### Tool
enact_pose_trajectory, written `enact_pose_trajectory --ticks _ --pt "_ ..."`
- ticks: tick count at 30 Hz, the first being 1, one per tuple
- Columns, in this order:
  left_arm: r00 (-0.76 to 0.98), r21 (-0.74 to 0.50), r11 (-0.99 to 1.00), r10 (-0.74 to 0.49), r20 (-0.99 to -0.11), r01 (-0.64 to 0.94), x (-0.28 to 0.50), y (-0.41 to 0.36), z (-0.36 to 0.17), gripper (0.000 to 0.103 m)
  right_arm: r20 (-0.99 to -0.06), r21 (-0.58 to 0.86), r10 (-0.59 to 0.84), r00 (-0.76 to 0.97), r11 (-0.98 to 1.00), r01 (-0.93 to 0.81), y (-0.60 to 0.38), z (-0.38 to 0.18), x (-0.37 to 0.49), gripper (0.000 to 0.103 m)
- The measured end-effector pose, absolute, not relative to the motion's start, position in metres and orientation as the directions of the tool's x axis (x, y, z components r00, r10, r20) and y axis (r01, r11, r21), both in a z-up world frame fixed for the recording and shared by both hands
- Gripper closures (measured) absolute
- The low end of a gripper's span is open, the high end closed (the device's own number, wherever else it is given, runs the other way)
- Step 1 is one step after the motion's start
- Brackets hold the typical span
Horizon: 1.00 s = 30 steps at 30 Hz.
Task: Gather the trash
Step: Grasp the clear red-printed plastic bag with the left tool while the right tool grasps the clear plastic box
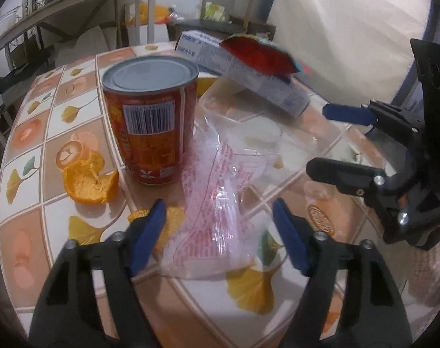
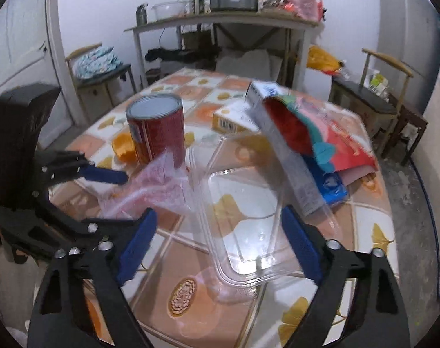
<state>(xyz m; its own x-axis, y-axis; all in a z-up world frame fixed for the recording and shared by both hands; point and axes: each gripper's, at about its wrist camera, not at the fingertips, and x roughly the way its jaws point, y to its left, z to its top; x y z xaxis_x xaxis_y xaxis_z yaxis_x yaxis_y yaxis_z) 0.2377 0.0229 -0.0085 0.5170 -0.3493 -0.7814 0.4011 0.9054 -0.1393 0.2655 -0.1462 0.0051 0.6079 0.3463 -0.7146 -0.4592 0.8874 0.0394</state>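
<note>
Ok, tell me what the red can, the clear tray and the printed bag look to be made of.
Red can: metal by the look, with a dull grey rimmed lid; glossy red printed label with a barcode.
Clear tray: thin rigid plastic, probably; transparent and glossy, the tablecloth pattern shows through, glare on its rim.
Printed bag: soft plastic film, seemingly; see-through, crumpled, shiny, with pink print.

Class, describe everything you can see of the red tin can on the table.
The red tin can stands upright on the tiled table, closed by a plain grey metal lid. Its red label carries orange print and a white barcode panel. Orange peel lies beside its base, and a crumpled clear plastic bag rests against it. Neither gripper touches it.
</note>
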Motion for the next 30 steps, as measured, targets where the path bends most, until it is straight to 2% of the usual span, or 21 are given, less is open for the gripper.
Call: enact_pose_trajectory --ticks 2,4,6,8,10,13,24,27,30 --pt "0.512 -0.150 0.908 -0.350 -0.784 0.391 0.238 0.022 -0.010 0.043 -0.735 0.053 0.345 0.583 0.888 -0.458 -0.148 -0.003 0.271 0.039" --pt "0.520 -0.133 0.912 -0.337 -0.785 0.389 0.235 0.019 -0.009 0.047 -0.751 0.056 0.337 0.568 0.889 -0.454 -0.149 -0.010 0.274 0.056" --pt "0.531 -0.108 0.913 -0.321 -0.784 0.393 0.234 0.015 -0.007 0.056 -0.753 0.065 0.341 0.562 0.889 -0.453 -0.151 -0.012 0.274 0.066" --pt "0.535 -0.092 0.914 -0.310 -0.786 0.394 0.231 0.013 -0.006 0.060 -0.752 0.084 0.356 0.555 0.887 -0.454 -0.153 -0.012 0.272 0.082" --pt "0.537 -0.079 0.915 -0.300 -0.788 0.395 0.227 0.012 -0.004 0.066 -0.747 0.088 0.360 0.559 0.887 -0.453 -0.154 -0.012 0.268 0.089" --pt "0.545 -0.065 0.916 -0.292 -0.786 0.396 0.221 0.011 -0.001 0.074 -0.739 0.079 0.356 0.572 0.889 -0.450 -0.153 -0.008 0.259 0.091" --pt "0.547 -0.113 0.895 -0.358 -0.757 0.431 0.166 0.022 0.018 0.075 -0.721 0.058 0.345 0.601 0.894 -0.444 -0.164 0.013 0.212 0.097" --pt "0.513 -0.136 0.895 -0.361 -0.779 0.424 0.152 0.026 0.012 0.073 -0.729 0.055 0.343 0.592 0.892 -0.449 -0.167 0.013 0.197 0.097" --pt "0.489 -0.148 0.901 -0.352 -0.798 0.408 0.147 0.031 0.004 0.064 -0.743 0.042 0.334 0.580 0.888 -0.458 -0.164 0.006 0.188 0.097"
